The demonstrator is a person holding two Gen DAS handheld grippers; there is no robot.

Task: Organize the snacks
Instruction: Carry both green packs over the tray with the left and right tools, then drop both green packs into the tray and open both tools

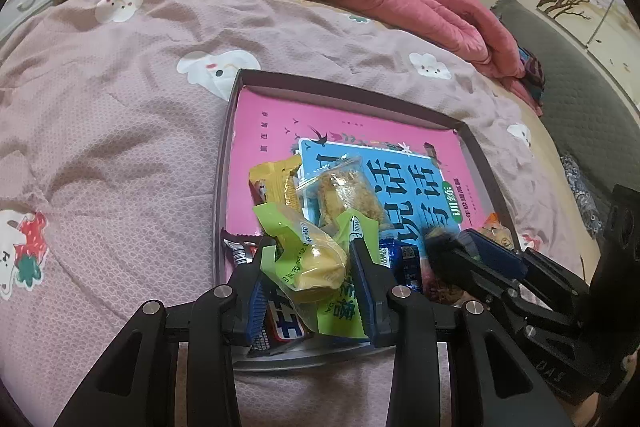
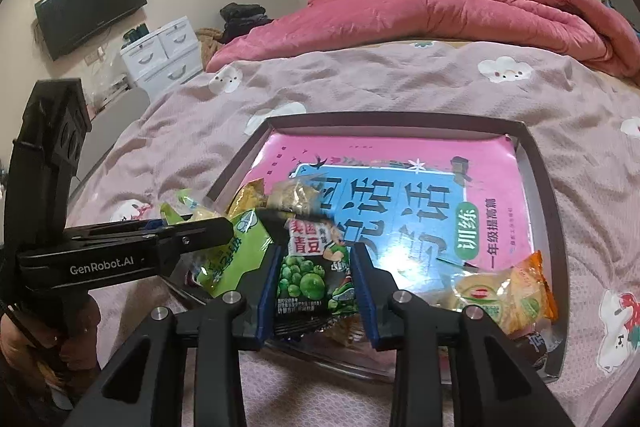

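Left gripper (image 1: 312, 259), low centre of its own view, clamps a light-green snack packet (image 1: 310, 259) above the near end of the grey tray (image 1: 224, 163). Right gripper (image 2: 316, 263), low centre of its view, has a green-pea packet (image 2: 316, 267) between its pads; grip looks narrow, contact on the right pad unclear. Tray sits on the bed (image 1: 112, 131), lined with a pink workbook (image 1: 360, 131); other snacks crowd the near edge. Risk: both grippers work close together, so a bump could knock either packet loose. Crinkly wrappers may slip from a light pinch.
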